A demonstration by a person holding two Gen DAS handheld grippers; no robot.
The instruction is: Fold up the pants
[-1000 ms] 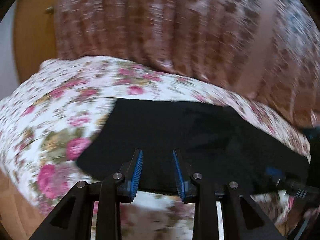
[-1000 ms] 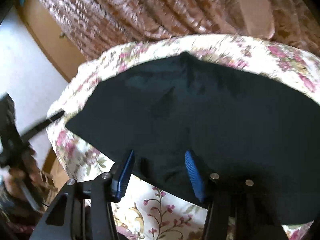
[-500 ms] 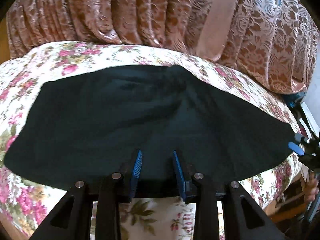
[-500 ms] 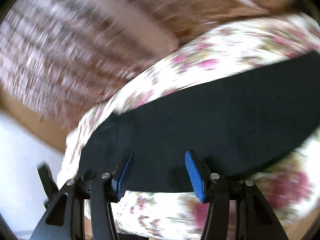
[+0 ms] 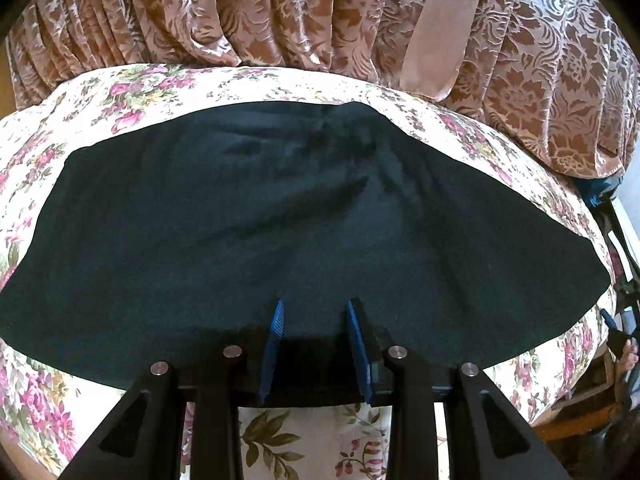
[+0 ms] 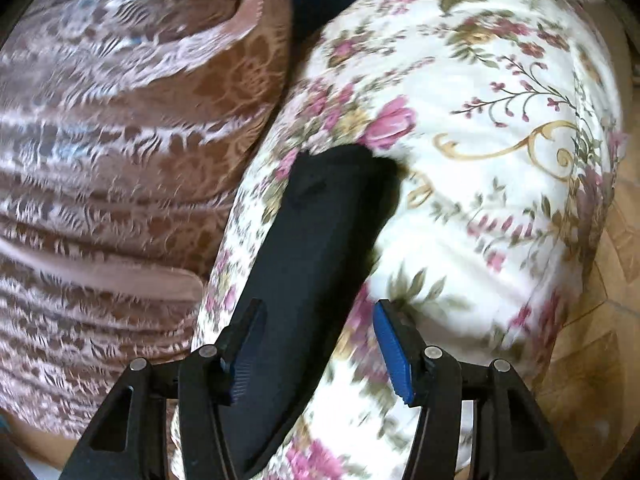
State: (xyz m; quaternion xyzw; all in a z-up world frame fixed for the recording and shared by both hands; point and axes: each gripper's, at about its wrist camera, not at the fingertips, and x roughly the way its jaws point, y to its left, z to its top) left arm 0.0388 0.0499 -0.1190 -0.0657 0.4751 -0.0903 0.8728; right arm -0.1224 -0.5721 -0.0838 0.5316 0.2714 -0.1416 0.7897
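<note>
Black pants (image 5: 304, 224) lie spread flat across a floral bedspread (image 5: 132, 92), reaching from far left to far right in the left wrist view. My left gripper (image 5: 316, 312) is open and empty, its blue pads (image 5: 276, 328) over the pants' near edge. In the right wrist view the pants (image 6: 316, 248) run away from the camera as a narrow dark strip on the bedspread (image 6: 500, 160). My right gripper (image 6: 320, 320) is open and empty, with its fingers either side of the strip's near part.
Brown patterned curtains (image 5: 320, 16) hang behind the bed, also at left in the right wrist view (image 6: 120, 140). Wooden floor (image 6: 608, 320) shows at the bed's right side. A dark stand (image 5: 624, 272) sits off the bed's right end.
The left gripper has moved slightly closer to the pants' near edge. The right gripper has swung round and now looks along the pants toward one end. Both stay open.
</note>
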